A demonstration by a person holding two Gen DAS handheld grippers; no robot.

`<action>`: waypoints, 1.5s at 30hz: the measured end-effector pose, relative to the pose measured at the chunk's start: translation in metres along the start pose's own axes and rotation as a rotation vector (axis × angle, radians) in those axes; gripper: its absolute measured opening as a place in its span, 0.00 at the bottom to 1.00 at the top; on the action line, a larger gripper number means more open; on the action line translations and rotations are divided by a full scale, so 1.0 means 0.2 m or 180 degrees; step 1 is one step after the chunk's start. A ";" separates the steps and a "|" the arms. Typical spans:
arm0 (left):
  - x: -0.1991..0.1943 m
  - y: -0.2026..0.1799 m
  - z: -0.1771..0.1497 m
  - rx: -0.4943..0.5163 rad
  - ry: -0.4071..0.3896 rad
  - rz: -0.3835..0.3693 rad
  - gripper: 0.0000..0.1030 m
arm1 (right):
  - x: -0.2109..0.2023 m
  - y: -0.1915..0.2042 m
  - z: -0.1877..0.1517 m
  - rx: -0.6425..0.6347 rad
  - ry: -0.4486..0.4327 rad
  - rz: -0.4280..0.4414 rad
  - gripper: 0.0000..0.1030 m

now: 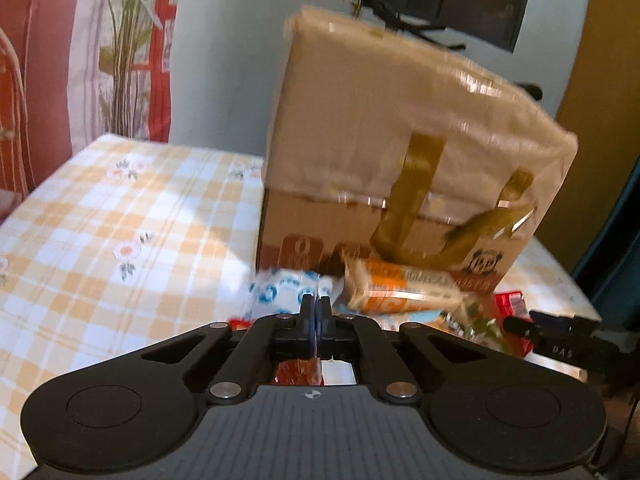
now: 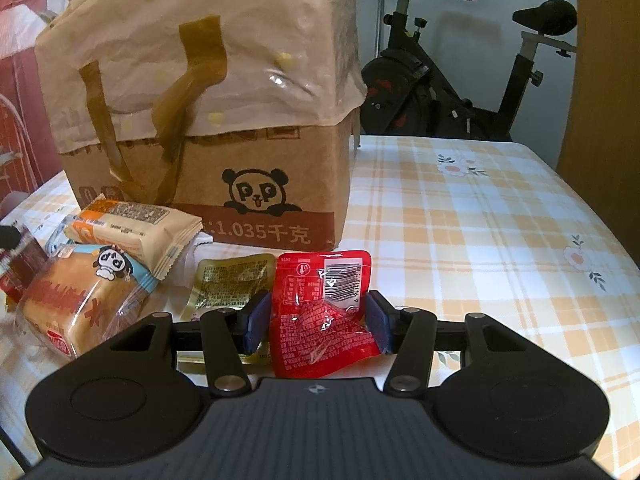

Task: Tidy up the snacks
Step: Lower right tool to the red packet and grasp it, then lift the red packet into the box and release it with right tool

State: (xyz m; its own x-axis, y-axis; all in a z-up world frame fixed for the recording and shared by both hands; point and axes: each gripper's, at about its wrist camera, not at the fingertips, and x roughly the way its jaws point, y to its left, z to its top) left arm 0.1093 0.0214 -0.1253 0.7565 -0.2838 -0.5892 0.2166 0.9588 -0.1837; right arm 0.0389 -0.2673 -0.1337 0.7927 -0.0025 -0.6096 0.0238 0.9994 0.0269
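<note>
A cardboard panda box (image 2: 260, 168) lined with a beige bag (image 1: 400, 140) stands on the checked tablecloth (image 2: 480, 240). In front of it lie an orange-and-cream packet (image 2: 132, 228), a wrapped bread (image 2: 80, 300), a gold sachet (image 2: 232, 280) and a blue-and-white packet (image 1: 280, 292). My right gripper (image 2: 318, 320) is shut on a red snack packet (image 2: 320, 304), with a blue pad pressing each side. My left gripper (image 1: 316, 304) has its fingers tight together. A dark red packet (image 1: 298, 372) hangs just under them and seems pinched by its thin edge.
An exercise bike (image 2: 460, 72) stands behind the table on the right. Artificial flowers (image 1: 128, 60) and red striped fabric (image 1: 40, 80) are at the far left. The box fills the middle; checked cloth stretches away on both sides of it.
</note>
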 end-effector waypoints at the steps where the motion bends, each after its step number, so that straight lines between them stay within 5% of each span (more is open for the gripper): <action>1: -0.02 0.00 0.01 -0.0009 -0.0040 -0.0005 0.02 | -0.01 -0.01 0.00 0.0032 -0.0026 -0.0004 0.53; 15: -0.27 -0.03 0.24 0.0109 -0.0707 -0.0080 0.02 | -0.29 -0.08 0.14 0.0290 -0.0541 0.0052 0.53; 28: -0.41 -0.21 0.64 0.0360 -0.1405 -0.0326 0.02 | -0.60 -0.03 0.51 0.0156 -0.1348 0.0169 0.53; 38: -0.09 -0.37 0.86 0.0332 -0.1252 -0.0507 0.02 | -0.46 0.08 0.92 0.0077 -0.1573 0.0566 0.53; 45: 0.16 -0.37 0.86 0.0351 -0.0866 -0.0593 0.03 | -0.17 0.19 1.04 0.0034 -0.1078 0.0668 0.53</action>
State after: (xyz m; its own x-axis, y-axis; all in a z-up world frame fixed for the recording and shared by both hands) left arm 0.2234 -0.0558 0.0058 0.8313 -0.4549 -0.3195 0.4205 0.8905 -0.1736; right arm 0.1402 -0.2360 0.0527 0.9370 0.1882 -0.2941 -0.1551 0.9790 0.1324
